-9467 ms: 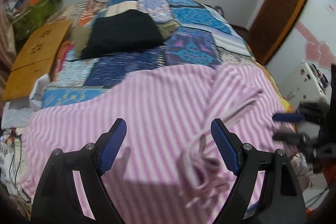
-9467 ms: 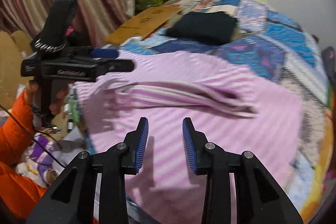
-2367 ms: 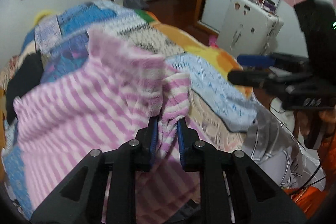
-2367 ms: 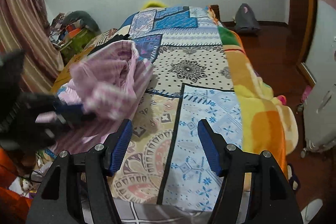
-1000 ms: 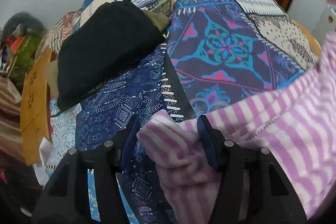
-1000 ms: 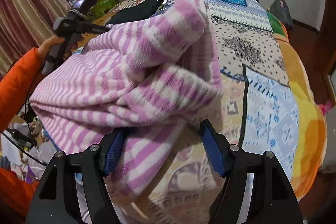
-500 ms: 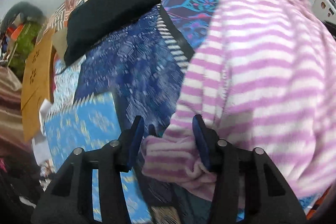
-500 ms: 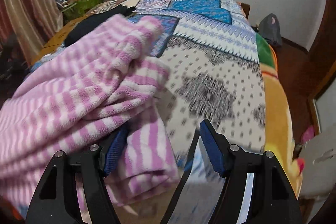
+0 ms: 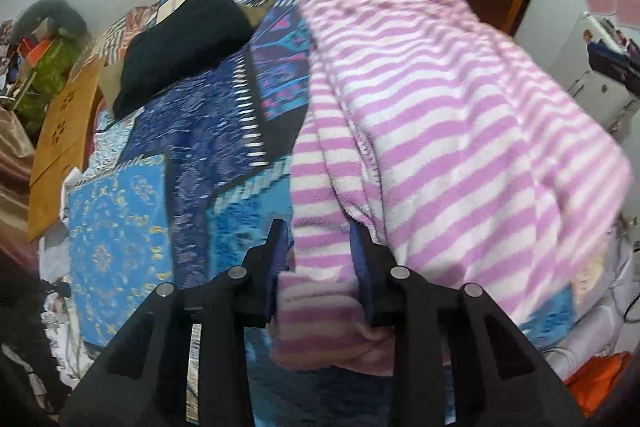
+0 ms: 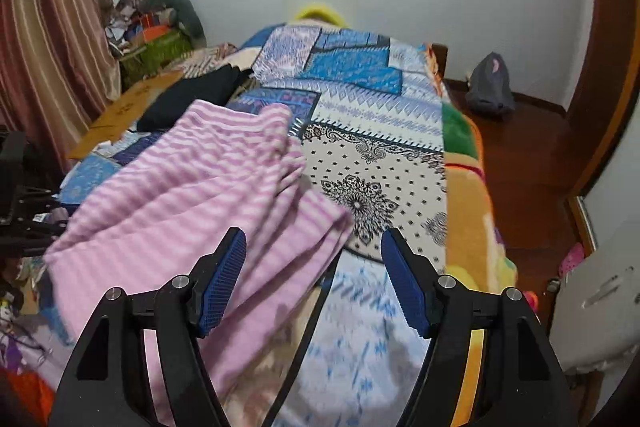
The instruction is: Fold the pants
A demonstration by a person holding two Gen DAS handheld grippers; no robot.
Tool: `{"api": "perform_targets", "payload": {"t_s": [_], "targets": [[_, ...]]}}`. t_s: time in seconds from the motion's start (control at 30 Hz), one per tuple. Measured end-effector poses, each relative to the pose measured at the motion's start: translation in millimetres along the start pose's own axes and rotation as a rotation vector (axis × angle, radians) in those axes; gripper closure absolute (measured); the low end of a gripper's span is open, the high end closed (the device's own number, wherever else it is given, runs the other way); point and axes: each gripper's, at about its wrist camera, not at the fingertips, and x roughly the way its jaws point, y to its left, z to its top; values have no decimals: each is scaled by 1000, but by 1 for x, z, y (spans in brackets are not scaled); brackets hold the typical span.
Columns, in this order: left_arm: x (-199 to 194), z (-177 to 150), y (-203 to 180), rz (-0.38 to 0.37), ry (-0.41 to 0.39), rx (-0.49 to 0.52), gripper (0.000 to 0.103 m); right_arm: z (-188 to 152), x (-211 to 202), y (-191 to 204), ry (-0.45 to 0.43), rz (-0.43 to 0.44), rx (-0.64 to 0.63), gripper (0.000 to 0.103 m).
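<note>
**Striped pants gathered at the bed's near edge, one gripper on the cloth**

The left gripper (image 9: pixel 318 259) had a bunched fold of the pink-and-white striped pants (image 9: pixel 440 115) between its blue pads, its jaws having just been closing until they were drawn in narrow and pressing the fleece on both sides. From that pinch the garment ran up and to the right across the patchwork bedspread (image 9: pixel 192 147), doubled over itself with layered edges showing along its left side.

The right gripper (image 10: pixel 314 267) stood with its jaws wide apart and nothing in them; the pants lay just beyond and to the left of its left pad, their near corner reaching under the gap between the fingers but not touched by either.

A folded black garment (image 9: pixel 180 43) sat farther up the bed, well apart from the pants.

By the look of it, the fold was partly made and the lengthwise halving done, with the cloth rumpled rather than flat. The next move would likely call for the left grip to carry its end over or set it down squarely, while the free right gripper took the opposite corner or smoothed the stack.
</note>
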Motion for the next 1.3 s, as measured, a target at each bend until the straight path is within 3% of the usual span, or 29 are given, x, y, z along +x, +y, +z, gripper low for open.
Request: {"api": "perform_targets", "payload": {"t_s": [0.13,0.23,0.47,0.7,0.77,0.83,0.9,0.97,1.0,1.07,1.1,1.3], "targets": [[-11,0,0,24,-27,-20,72,-15,-18,13,-18,36,15,36],[-32,0,15,-33,-55,-83,72,-26,-24,21,-23,64,37,36],[-70,-12,14,-84,-127,-70,72,-48,-23,36,-6,140,107,36],[-47,-20,-20,-154,-78,7,72,-62,-1,52,69,187,100,36],[-39,-19,-23,-140,-67,14,70,-66,3,53,81,208,101,37],[-34,-18,-21,-145,-71,4,68,-67,6,52,88,227,102,44],[-34,-16,-18,-150,-78,-8,68,-69,9,50,96,257,110,59],[-34,-15,-15,-141,-92,-13,79,-69,7,54,87,251,87,70],[-35,-14,-14,-133,-99,-7,91,-68,4,56,76,241,68,74],[-40,-12,-11,-117,-116,1,92,-66,-2,61,57,218,28,79],[-43,-11,-8,-101,-129,-1,100,-65,-5,64,49,206,10,80],[-38,-17,8,-93,-96,-18,100,-75,-2,60,79,200,27,82]]}}
